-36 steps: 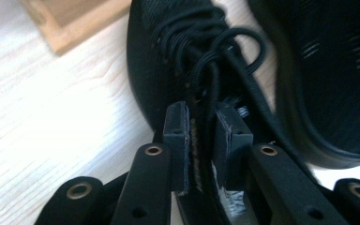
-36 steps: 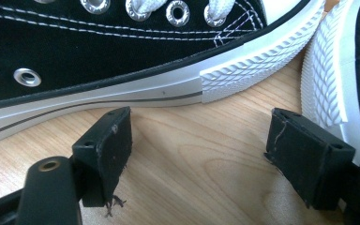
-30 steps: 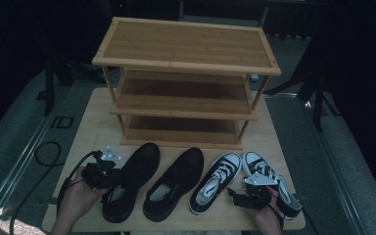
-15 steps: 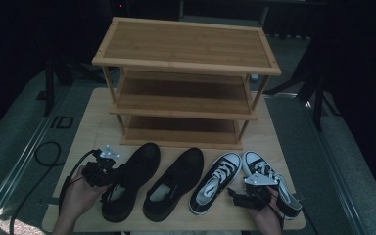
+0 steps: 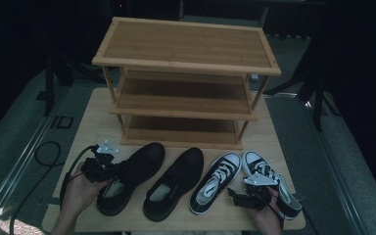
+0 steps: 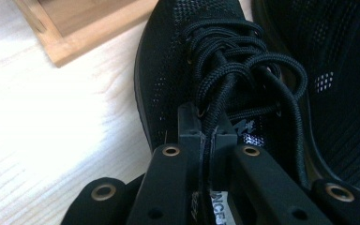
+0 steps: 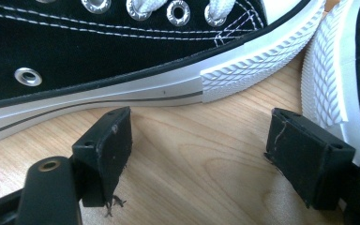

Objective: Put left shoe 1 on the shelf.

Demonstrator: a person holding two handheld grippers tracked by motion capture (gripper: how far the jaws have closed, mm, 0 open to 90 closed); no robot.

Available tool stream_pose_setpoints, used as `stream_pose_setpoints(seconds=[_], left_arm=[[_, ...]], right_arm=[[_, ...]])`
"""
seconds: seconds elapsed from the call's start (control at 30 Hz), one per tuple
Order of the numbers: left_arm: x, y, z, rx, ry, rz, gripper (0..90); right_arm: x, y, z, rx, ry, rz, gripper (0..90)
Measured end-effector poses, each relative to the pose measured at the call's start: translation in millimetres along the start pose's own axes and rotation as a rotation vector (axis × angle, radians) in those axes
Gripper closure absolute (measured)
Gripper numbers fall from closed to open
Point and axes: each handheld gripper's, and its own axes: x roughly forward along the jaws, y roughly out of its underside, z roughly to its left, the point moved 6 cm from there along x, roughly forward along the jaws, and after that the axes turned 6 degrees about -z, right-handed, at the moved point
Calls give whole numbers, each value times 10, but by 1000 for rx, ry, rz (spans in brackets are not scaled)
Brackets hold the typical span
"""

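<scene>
Two black mesh shoes lie side by side on the table's left half, the left black shoe [image 5: 127,178] [image 6: 178,56] and the right black shoe [image 5: 174,183] [image 6: 337,70]. My left gripper [image 5: 112,171] [image 6: 207,129] has just been closing and is shut on the left black shoe's tongue, behind the laces. A black-and-white left sneaker [image 5: 215,181] [image 7: 122,47] and its mate, the right sneaker [image 5: 274,183] [image 7: 342,70], lie to the right. My right gripper [image 5: 232,196] [image 7: 197,140] sits low between them, open over bare wood.
A three-tier bamboo shoe rack [image 5: 186,49] stands at the back of the wooden table [image 5: 93,122], its shelves bare. A black cable [image 5: 44,156] trails off the table's left side. The floor around is dark.
</scene>
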Motion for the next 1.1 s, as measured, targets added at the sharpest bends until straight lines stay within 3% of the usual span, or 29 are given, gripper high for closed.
stream_pose_setpoints(seconds=[0.13,0.37,0.67,0.87,1.1], left_arm=[[-34,-45,26,-14,13,-21,877],[-42,-167,79,-32,-1,-40,877],[135,-392,160,-68,-33,-50,877],[320,-545,247,-107,-84,-58,876],[462,-683,315,-189,-148,-94,876]], right_arm=[[0,0,-1,-1,0,0,225],[1,-1,0,1,0,-1,224],[1,0,-3,-4,0,-1,224],[0,0,0,-1,0,0,225],[0,0,-1,-2,-1,0,224]])
